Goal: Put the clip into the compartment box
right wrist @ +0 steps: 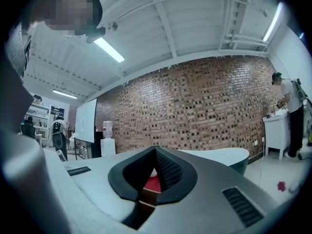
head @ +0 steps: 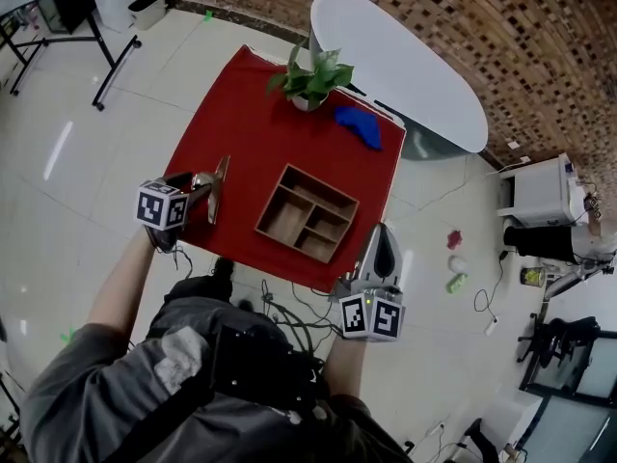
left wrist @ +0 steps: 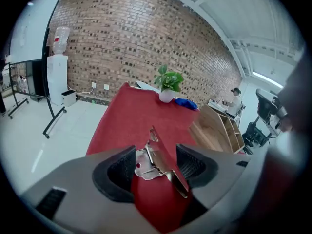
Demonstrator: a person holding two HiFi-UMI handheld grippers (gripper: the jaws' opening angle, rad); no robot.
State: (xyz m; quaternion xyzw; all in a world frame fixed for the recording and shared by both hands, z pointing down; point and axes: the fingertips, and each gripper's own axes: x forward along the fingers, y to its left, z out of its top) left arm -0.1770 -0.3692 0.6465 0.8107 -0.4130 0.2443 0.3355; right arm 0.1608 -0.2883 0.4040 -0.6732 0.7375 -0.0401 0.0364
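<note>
A large silver clip (left wrist: 157, 161) rests on the red cloth near the table's left edge (head: 220, 187). My left gripper (left wrist: 158, 168) reaches around it, one black pad on each side. The jaws stand wide and I see no squeeze on the clip. In the head view the left gripper (head: 206, 187) sits just left of the wooden compartment box (head: 323, 184). The box also shows at the right of the left gripper view (left wrist: 219, 128), and its compartments look empty. My right gripper (head: 379, 249) hangs off the table's front edge with its jaws closed (right wrist: 156, 152) and nothing in them.
A potted plant (head: 310, 80) and a blue object (head: 359, 125) stand at the far side of the red table (head: 251, 114). A white oval table (head: 415, 66) lies behind it. Cables trail on the floor near my legs, and a whiteboard stand (left wrist: 48, 111) is to the left.
</note>
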